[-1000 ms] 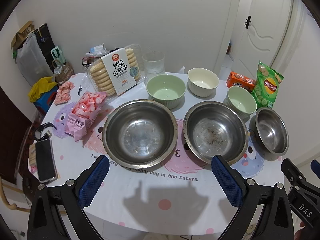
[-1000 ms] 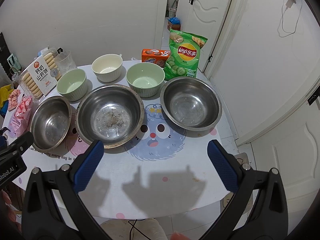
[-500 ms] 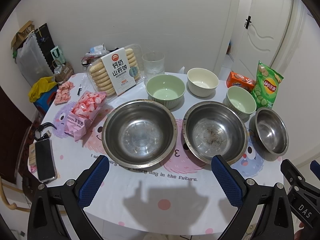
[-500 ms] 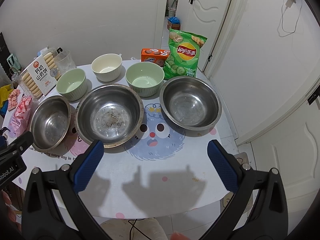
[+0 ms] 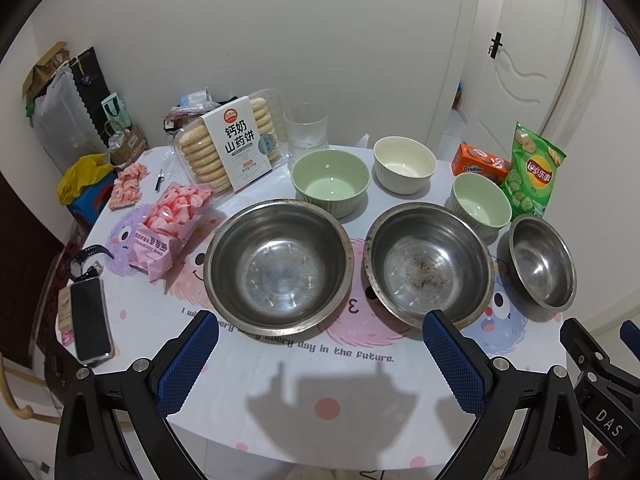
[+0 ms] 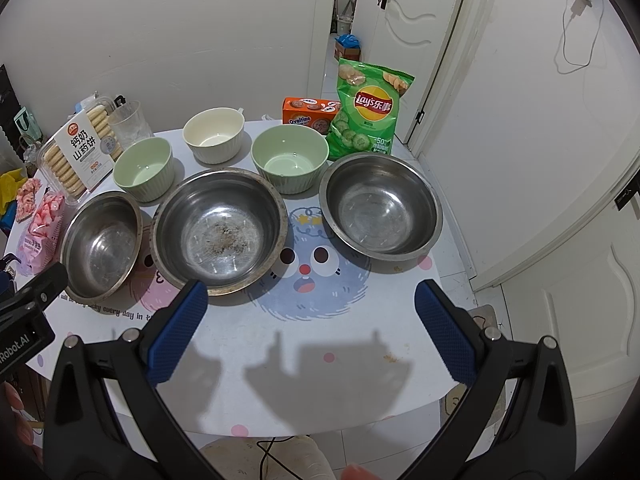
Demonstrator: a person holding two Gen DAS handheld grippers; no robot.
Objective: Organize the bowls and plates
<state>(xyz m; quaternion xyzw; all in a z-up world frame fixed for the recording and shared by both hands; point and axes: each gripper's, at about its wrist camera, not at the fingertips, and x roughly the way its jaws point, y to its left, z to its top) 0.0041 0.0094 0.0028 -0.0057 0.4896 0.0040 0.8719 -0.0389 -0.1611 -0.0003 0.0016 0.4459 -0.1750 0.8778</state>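
Three steel bowls stand in a row on the table: a left one (image 5: 278, 264) (image 6: 102, 244), a stained middle one (image 5: 428, 268) (image 6: 220, 228) and a right one (image 5: 542, 262) (image 6: 380, 204). Behind them are a green ribbed bowl (image 5: 330, 180) (image 6: 144, 172), a cream bowl (image 5: 404, 164) (image 6: 214, 134) and a second green bowl (image 5: 478, 204) (image 6: 290, 160). My left gripper (image 5: 320, 328) hovers open over the near table edge, in front of the left and middle steel bowls. My right gripper (image 6: 312, 296) is open too, in front of the middle and right steel bowls. Neither holds anything.
A green chips bag (image 6: 368, 108) and an orange Ovaltine box (image 6: 306, 112) stand at the back right. A biscuit pack (image 5: 232, 144), a glass (image 5: 306, 130), a pink snack bag (image 5: 172, 228) and a phone (image 5: 90, 320) occupy the left. The table (image 6: 320, 344) ends just below the grippers.
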